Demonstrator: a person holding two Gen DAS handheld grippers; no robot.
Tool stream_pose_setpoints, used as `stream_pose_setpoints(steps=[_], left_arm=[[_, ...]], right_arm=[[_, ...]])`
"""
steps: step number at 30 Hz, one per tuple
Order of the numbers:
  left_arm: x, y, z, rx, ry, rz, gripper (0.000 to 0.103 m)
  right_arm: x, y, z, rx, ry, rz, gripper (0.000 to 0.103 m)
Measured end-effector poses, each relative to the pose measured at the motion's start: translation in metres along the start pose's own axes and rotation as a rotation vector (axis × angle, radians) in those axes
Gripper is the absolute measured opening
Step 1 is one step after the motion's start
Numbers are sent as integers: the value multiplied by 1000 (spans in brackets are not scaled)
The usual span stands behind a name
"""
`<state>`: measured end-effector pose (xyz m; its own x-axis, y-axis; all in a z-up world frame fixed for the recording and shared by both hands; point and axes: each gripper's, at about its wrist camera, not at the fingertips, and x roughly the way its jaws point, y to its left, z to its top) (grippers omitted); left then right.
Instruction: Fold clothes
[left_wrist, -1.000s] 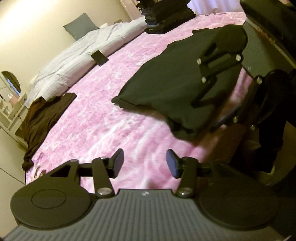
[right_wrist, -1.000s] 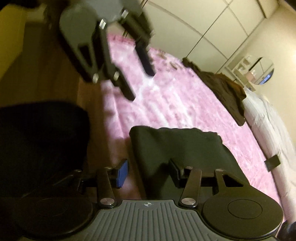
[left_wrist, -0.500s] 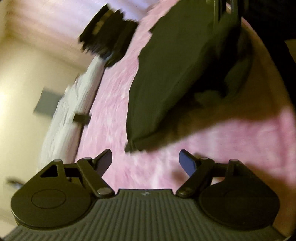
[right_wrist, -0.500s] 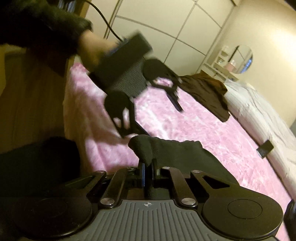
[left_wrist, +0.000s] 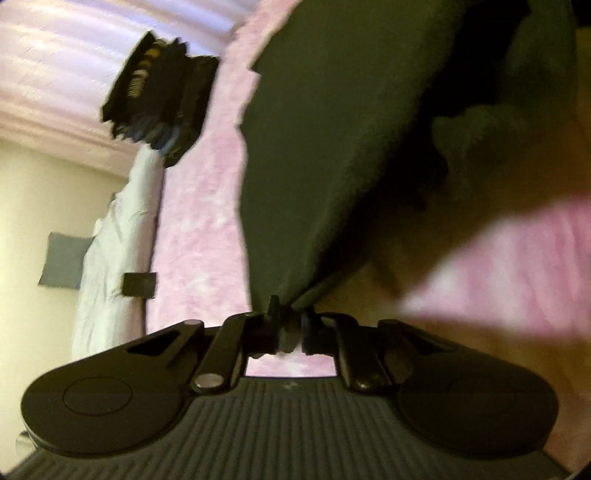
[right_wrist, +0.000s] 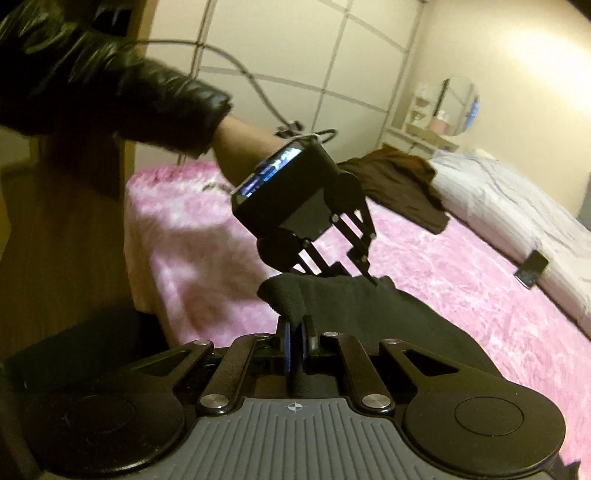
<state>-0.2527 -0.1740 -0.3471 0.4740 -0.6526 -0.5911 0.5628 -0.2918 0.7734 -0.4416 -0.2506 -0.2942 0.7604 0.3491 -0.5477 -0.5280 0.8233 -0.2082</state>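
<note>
Dark fabric of one garment (left_wrist: 314, 155) had just been pinched at both near corners: left gripper (left_wrist: 290, 326), open a moment before, was closing onto an edge, cloth between its jaws; right gripper (right_wrist: 295, 339), clamped tight on the other corner, had lifted it. Fold could begin. Counted: two grippers, one brown garment (right_wrist: 402, 184) far beyond the right gripper, one clothes stack (left_wrist: 159, 96) far ahead-left of the left gripper, one phone (right_wrist: 532, 267).

Cream walls (right_wrist: 480, 44), pink bed (right_wrist: 461, 280), wardrobe (right_wrist: 295, 55)
</note>
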Motion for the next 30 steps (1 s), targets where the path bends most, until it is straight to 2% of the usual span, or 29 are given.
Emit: stream_pose_setpoints(steps=[3,8,12,14,18,22,23,26,30], left_arm=[[-8,31,27,-10,3,38,7],[-7,87,106,25,-39,100,7],[25,114,183,77,-79,89,6],[45,124,221,111,-102,78,6],[109,116,284,195,-136,2,6],[176,90,329,233,-143,-106,5],[189,83,337,239,-141,-132,5],[206,59,345,245,-134,-178,4],[213,59,342,196,-141,-199,4]], right_arm=[[-27,-14,-6,79,-75,-42,3],[-93,-46,-31,269,-231,-176,3],[-151,-78,-73,484,-323,-326,3],[-171,-94,-101,600,-333,-381,3],[-205,-122,-160,827,-339,-473,3],[-217,-142,-221,1065,-314,-507,3],[-218,-145,-236,1123,-308,-510,3],[-223,-148,-255,1188,-294,-517,2],[-227,-149,-276,1258,-280,-525,2]])
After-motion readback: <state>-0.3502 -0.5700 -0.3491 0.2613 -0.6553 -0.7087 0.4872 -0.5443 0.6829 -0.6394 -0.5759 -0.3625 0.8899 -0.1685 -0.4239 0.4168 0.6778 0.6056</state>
